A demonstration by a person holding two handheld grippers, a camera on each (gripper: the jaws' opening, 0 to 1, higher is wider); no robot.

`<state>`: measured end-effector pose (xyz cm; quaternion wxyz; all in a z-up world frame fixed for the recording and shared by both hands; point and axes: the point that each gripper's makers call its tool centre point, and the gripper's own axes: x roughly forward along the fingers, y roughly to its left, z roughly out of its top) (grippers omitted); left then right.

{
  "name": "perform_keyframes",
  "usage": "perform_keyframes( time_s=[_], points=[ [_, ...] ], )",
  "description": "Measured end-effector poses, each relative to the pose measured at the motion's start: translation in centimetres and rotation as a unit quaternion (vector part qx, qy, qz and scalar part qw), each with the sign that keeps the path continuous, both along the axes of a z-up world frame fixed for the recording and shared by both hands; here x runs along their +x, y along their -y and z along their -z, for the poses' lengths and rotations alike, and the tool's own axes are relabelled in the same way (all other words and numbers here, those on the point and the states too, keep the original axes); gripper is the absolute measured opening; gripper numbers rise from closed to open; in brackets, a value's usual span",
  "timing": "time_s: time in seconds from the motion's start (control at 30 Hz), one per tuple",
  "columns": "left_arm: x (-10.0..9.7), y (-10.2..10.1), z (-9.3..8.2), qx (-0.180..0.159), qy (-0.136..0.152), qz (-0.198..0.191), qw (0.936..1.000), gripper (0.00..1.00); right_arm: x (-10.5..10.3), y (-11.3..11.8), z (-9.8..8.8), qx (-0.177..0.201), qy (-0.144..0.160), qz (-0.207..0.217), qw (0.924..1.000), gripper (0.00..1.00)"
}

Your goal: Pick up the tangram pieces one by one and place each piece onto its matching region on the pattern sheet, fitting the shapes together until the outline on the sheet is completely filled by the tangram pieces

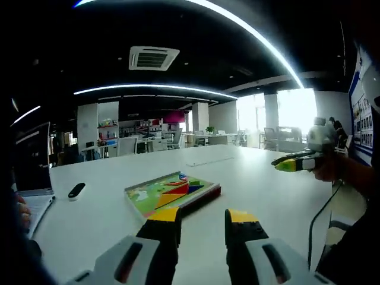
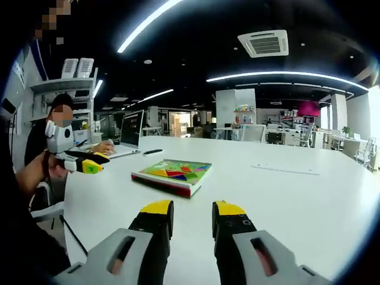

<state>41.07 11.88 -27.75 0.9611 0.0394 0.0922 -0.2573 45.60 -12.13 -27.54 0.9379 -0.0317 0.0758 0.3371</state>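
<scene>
Roughly at the middle of a large white table (image 1: 249,178) lies one flat tangram board (image 1: 172,193), its pattern sheet green and yellow, with red, blue, orange and purple pieces (image 1: 178,189) packed close together; their exact number is too small to count. Two grippers hover above the table, short of the board: the left gripper (image 1: 202,222) and the right gripper (image 2: 193,214), each with yellow-tipped black jaws held apart and empty. One black phone (image 1: 76,190) and one laptop (image 2: 130,133) sit nearby.
</scene>
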Motion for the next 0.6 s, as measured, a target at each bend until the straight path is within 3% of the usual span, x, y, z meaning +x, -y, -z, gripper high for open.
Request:
perform_keyframes(
  time_s=[0.17, 0.6],
  points=[
    [-0.3, 0.1, -0.6, 0.004, 0.01, 0.008, 0.9999, 0.31, -0.1, 0.3, -0.7, -0.002, 0.017, 0.005, 0.9998, 0.28],
    [0.1, 0.4, -1.2, 0.001, 0.013, 0.012, 0.9998, 0.31, 0.8, 2.8, -1.5, 0.013, 0.011, 0.031, 0.9994, 0.28]
  ],
)
